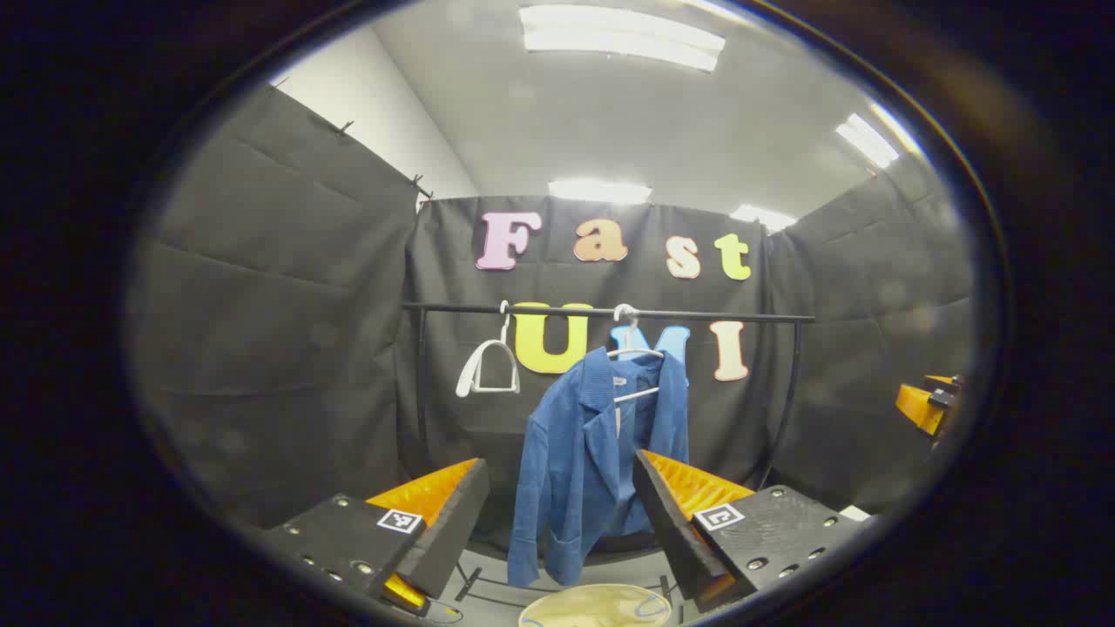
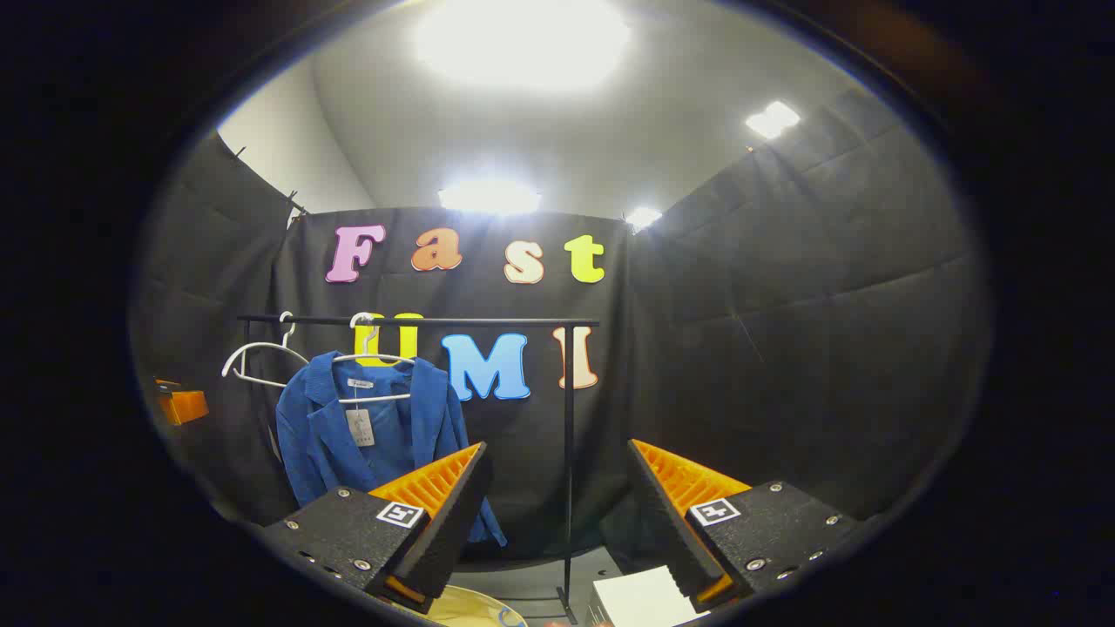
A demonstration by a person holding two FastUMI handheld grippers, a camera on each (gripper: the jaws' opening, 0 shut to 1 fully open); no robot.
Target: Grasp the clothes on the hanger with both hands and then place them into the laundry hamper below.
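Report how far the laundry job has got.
Done: nothing yet. The blue jacket hangs on its white hanger on the rail. In hand: the left gripper and right gripper face it, jaws open. Left: grasp it, drop it into the hamper.

Blue jacket (image 1: 592, 453) hangs on a white hanger (image 1: 634, 353) w/ hook over the black rail (image 1: 697, 314). Front open, lapels showing, one sleeve hanging straight down on the left in the left gripper view. In the right gripper view a small tag dangles inside the collar. Laundry hamper (image 1: 596, 607): pale round rim right below the jacket hem, at the view's bottom edge; contents can't be told.
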